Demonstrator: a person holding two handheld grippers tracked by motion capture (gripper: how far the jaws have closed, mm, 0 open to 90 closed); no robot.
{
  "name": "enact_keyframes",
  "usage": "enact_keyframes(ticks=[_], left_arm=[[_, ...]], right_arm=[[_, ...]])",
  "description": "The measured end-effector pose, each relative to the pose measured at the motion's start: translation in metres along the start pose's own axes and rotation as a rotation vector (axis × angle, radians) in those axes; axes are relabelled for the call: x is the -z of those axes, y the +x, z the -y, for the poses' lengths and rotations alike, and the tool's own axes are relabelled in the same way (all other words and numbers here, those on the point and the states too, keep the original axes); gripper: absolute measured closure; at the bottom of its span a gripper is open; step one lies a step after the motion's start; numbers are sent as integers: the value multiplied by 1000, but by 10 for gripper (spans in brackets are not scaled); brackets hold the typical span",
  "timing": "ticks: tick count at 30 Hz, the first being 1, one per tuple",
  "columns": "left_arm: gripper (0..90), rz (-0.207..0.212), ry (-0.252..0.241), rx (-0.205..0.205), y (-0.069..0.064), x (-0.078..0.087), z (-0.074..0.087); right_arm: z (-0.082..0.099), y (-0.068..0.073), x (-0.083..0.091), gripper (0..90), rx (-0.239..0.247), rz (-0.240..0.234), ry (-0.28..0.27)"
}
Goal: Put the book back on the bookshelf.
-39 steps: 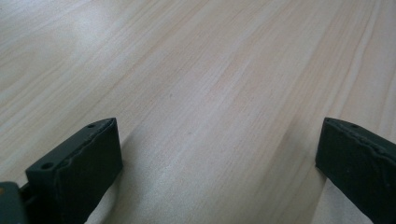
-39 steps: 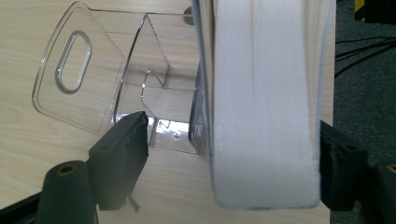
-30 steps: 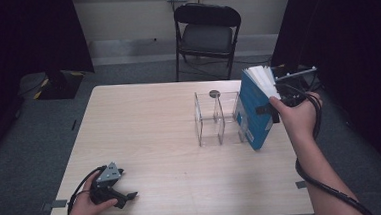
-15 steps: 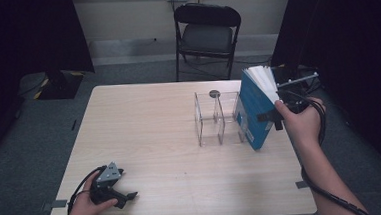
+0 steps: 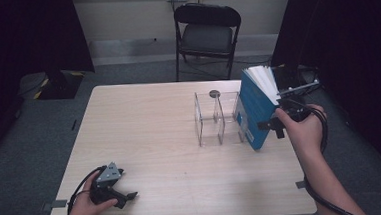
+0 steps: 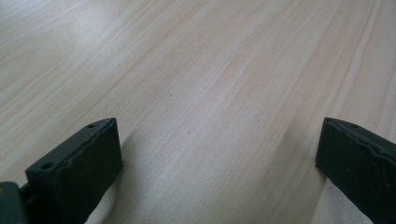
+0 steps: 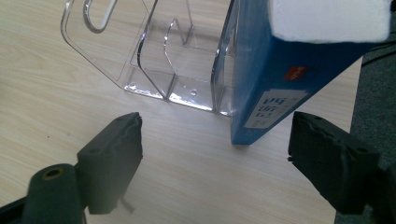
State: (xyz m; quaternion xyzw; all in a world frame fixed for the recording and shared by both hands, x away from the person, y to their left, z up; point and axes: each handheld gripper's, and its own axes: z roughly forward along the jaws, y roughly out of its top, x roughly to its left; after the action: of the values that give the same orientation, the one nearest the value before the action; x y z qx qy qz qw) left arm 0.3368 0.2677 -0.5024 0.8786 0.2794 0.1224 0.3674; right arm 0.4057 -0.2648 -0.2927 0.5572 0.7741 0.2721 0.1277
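Left hand-held gripper (image 5: pixel 126 196): we see it resting at the table's (image 5: pixel 145 135) near left corner, jaws spread wide over bare wood.
Right hand-held gripper (image 7: pixel 215 158): we see its jaws wide apart, gripping nothing, just short of the book.
Blue book (image 5: pixel 255 114): it stands on end near the right edge, leaning against the clear acrylic file holder (image 5: pixel 218 117).
Folding chair (image 5: pixel 206 34): beyond the table.

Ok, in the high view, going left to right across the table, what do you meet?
Left gripper resting on the pale wooden table → clear acrylic divider rack → upright blue book leaning at the rack's right end → right gripper, fingers open.
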Motion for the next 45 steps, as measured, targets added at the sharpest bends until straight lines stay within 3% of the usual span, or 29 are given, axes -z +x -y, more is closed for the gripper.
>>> enact_keyframes(ticks=[7, 30, 45], left_arm=[[0, 0, 0, 0, 0, 0, 0], [0, 20, -4, 28, -2, -1, 1], [0, 19, -3, 28, -2, -1, 1]], right_arm=[[5, 7, -3, 173, 18, -23, -7], [18, 39, -36, 178, 104, -81, 24], [34, 48, -56, 178, 96, -116, 16]])
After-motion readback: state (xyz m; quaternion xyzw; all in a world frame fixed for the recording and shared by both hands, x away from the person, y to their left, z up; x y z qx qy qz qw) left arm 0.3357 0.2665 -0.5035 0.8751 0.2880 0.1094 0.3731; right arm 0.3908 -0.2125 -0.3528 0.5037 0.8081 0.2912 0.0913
